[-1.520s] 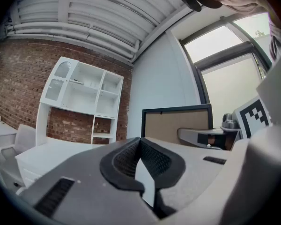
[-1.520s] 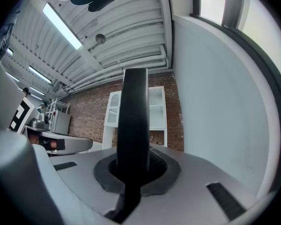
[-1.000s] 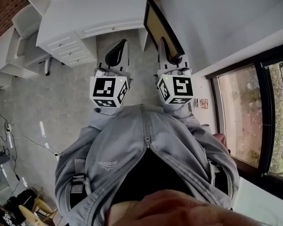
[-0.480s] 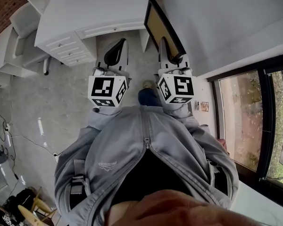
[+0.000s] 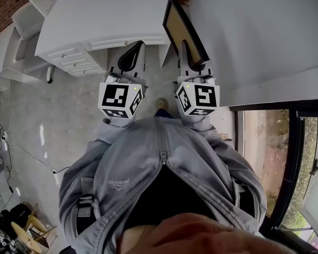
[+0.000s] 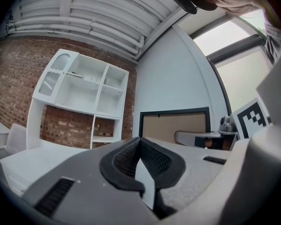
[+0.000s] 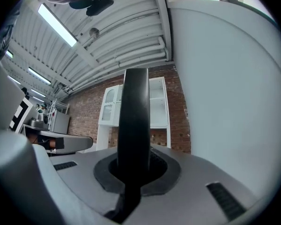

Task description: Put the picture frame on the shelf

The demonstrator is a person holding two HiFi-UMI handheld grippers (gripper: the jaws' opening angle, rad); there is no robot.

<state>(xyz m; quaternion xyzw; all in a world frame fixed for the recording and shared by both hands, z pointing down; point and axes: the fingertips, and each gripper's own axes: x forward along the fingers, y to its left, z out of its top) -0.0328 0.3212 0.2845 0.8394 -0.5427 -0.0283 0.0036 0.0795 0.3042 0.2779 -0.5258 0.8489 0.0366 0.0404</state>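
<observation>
At the far left stood the white desk, with the open shelf unit rising above it against the brick in the left gripper view; over the last second the desk had slid a little lower and left in the head view, which I read as the person walking towards it. The left gripper pointed level at the desk, its jaws pressed together on nothing, just as a second ago; it looked spare for now. Between the grippers a shoe had come into sight on the grey floor, a sign of a stride under way. The right gripper stayed clamped on the black edge of the picture frame, which stood on edge in front of it, tan backing turned to the left gripper's camera, carried clear of any surface. At the right the window had dropped back and narrowed; the approach was closing, but the frame was not yet on the shelf.
</observation>
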